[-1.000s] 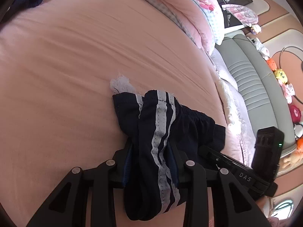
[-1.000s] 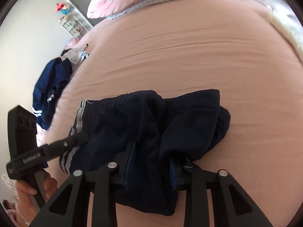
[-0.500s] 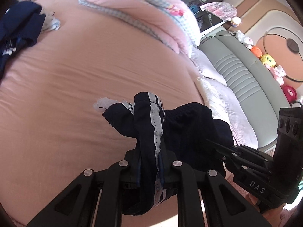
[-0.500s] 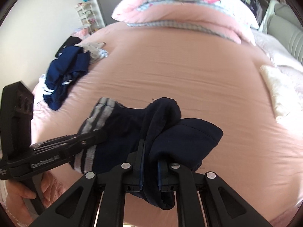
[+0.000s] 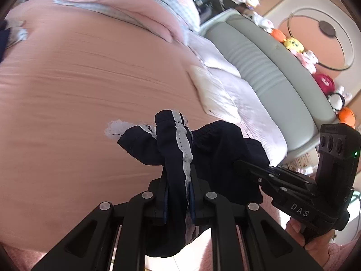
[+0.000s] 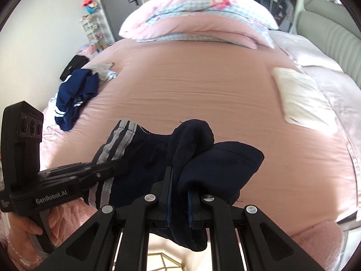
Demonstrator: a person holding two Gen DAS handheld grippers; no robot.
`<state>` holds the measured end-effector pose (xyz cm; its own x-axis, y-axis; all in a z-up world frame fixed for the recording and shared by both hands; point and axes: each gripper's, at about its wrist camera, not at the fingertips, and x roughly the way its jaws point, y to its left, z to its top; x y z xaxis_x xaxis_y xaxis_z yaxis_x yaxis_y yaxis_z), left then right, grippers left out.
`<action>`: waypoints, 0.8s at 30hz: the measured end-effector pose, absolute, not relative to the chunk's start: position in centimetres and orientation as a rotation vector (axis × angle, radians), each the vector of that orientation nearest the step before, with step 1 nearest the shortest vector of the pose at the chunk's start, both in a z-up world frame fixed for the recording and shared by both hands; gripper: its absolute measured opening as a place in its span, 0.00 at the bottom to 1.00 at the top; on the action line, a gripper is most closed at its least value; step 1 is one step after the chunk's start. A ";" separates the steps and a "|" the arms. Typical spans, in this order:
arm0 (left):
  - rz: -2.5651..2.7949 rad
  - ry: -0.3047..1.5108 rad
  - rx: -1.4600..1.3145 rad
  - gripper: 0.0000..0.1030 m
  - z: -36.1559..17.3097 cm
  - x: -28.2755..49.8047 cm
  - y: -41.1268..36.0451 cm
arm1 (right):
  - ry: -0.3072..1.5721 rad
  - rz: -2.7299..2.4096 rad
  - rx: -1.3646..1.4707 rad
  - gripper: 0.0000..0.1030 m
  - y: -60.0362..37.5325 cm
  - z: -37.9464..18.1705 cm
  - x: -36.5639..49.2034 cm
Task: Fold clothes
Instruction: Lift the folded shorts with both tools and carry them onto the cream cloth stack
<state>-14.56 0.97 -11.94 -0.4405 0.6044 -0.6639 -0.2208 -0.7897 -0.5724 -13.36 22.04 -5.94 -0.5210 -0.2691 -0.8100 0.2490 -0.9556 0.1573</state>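
Dark navy shorts [image 5: 216, 158] with white side stripes hang bunched between both grippers, lifted above the pink bed sheet [image 5: 79, 79]. My left gripper [image 5: 178, 194] is shut on the striped side of the shorts. My right gripper [image 6: 179, 194] is shut on the plain navy side of the shorts [image 6: 158, 153]. Each gripper shows in the other's view: the right gripper's body at the right in the left wrist view [image 5: 293, 194], the left gripper's body at the left in the right wrist view [image 6: 56, 187]. The shorts' lower part droops below the jaws.
A folded pink quilt [image 6: 198, 22] lies at the far end of the bed. A pile of blue clothes [image 6: 74, 94] sits at the bed's left edge. A white folded cloth [image 6: 302, 99] lies at the right. A grey headboard [image 5: 270, 67] carries plush toys.
Both grippers closed tight on the shorts and lifted them off the sheet, pulling back toward the bed's near edge. The shorts bunched narrower between the jaws.
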 end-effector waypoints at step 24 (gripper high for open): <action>2.137 -0.423 -1.122 0.11 -6.0 -34.3 24.8 | -0.291 -2.742 1.299 0.09 48.2 -2.1 -30.0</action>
<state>-34.30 24.79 -6.03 -0.3989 0.6959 -0.5971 -0.4161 -0.7177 -0.5584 -30.01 48.20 -2.11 -0.6330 -0.1649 -0.7564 0.0027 -0.9775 0.2108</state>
